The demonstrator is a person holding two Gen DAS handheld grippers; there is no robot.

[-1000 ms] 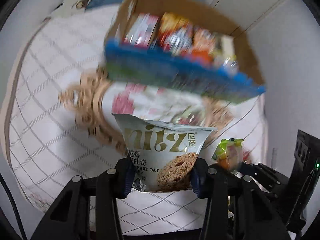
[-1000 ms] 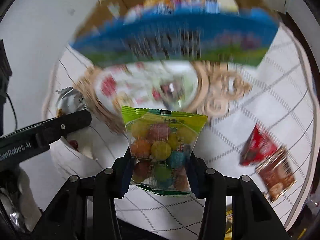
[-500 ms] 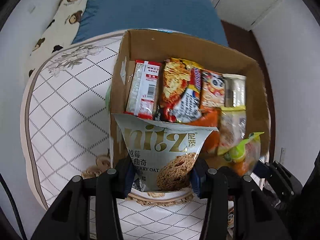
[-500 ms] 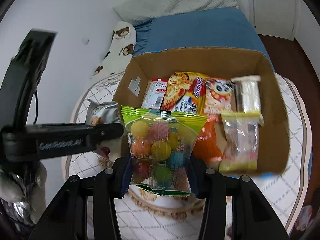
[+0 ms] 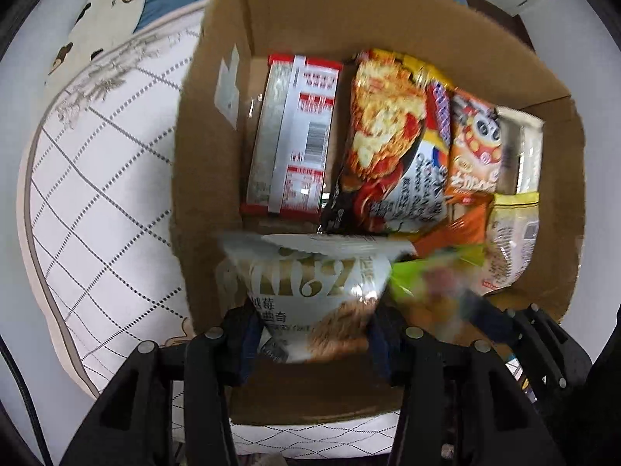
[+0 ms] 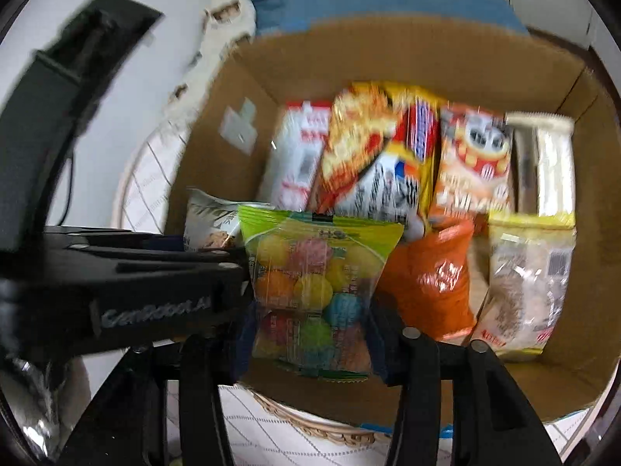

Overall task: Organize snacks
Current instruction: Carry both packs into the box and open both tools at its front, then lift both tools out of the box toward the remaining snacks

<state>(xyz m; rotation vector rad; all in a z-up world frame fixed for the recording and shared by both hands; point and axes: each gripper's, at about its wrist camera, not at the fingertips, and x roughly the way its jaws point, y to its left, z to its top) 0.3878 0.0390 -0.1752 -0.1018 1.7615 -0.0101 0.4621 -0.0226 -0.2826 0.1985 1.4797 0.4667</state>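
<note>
The step in hand looks to be dropping two packets into the cardboard box (image 5: 217,163), and it would go best if each packet falls flat into the bare strip of floor along the near wall, clear of the upright row of snacks at the far wall, with both grippers lifted straight up afterwards so the fingers do not drag anything out. The left gripper (image 5: 312,343) points steeply down inside the near-left corner with the white oat cookie packet (image 5: 306,291) between its pads; its jaws are just starting to open, and the pads seem to be touching the packet's sides. Just beside it, toward the middle of the near wall, the right gripper (image 6: 310,345) has the green candy-ball packet (image 6: 314,295) between its fingers; its jaws are opening faster, and the packet appears close to slipping free.
</note>
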